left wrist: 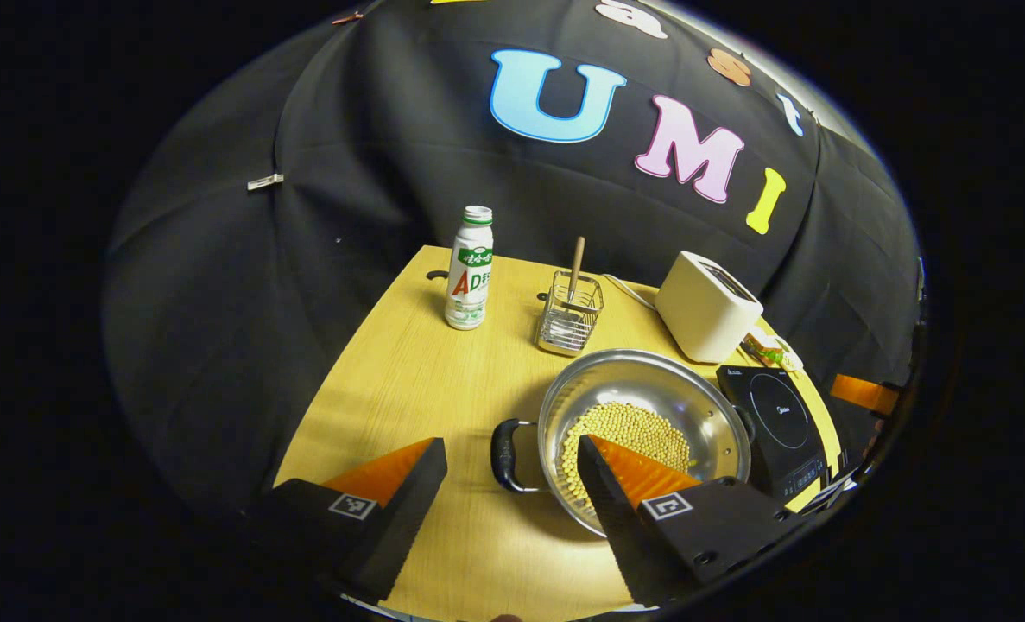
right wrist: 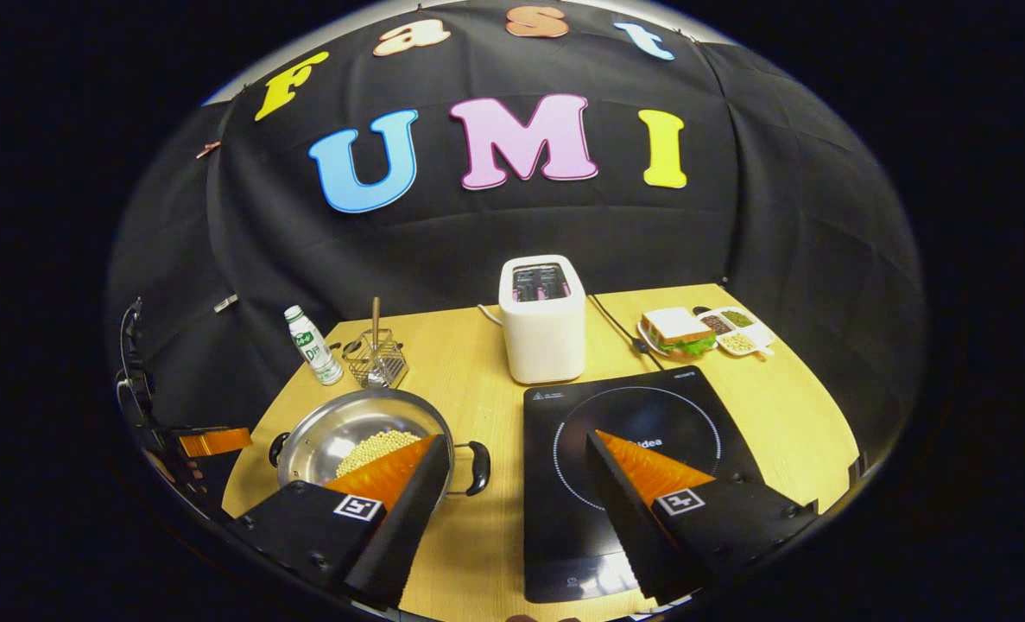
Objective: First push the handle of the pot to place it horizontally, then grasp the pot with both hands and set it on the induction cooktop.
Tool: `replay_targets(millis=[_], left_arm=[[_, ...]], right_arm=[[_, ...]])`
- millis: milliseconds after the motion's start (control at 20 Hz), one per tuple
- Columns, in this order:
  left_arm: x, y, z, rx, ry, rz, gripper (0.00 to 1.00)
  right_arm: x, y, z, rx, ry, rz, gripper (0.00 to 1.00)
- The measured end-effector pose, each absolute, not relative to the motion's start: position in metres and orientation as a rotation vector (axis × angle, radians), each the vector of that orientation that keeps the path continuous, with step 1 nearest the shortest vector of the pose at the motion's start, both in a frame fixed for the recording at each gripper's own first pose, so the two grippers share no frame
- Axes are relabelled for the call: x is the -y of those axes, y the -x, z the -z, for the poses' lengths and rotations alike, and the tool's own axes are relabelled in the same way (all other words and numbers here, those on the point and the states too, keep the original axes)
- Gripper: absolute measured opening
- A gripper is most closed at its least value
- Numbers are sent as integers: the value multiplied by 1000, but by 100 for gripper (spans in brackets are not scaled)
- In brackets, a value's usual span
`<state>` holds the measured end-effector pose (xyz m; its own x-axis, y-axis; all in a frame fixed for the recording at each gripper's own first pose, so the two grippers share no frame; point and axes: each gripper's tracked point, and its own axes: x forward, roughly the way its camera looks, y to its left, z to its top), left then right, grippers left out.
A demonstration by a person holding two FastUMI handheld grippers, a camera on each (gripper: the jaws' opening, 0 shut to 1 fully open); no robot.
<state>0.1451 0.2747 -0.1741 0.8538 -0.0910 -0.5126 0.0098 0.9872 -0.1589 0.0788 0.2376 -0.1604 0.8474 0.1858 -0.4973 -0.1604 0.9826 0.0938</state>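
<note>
Here both grippers' jaws stand open, each pair straddling one handle of the pot [left wrist: 642,432].

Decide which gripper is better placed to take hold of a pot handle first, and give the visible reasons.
Probably left. The left gripper is open with the pot's left handle lying between its fingers. The right gripper is open too, but its handle sits nearer one finger, farther ahead.

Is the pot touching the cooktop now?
Apart. In the right gripper view, bare table shows plainly between the pot with its handle and the cooktop.
</note>
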Motion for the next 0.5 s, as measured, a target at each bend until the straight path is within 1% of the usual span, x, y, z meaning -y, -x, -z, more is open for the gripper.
replay_targets(millis=[200,300,500], left_arm=[[-275,-173,187,-508,199,36,95],[-273,-184,193,-482,230,42,96],[-268,-200,212,-500,280,45,96]], right_arm=[[-274,-94,195,-588,-39,-284,99],[-287,-103,216,-611,-44,-303,99],[-302,-116,249,-654,-68,-305,99]])
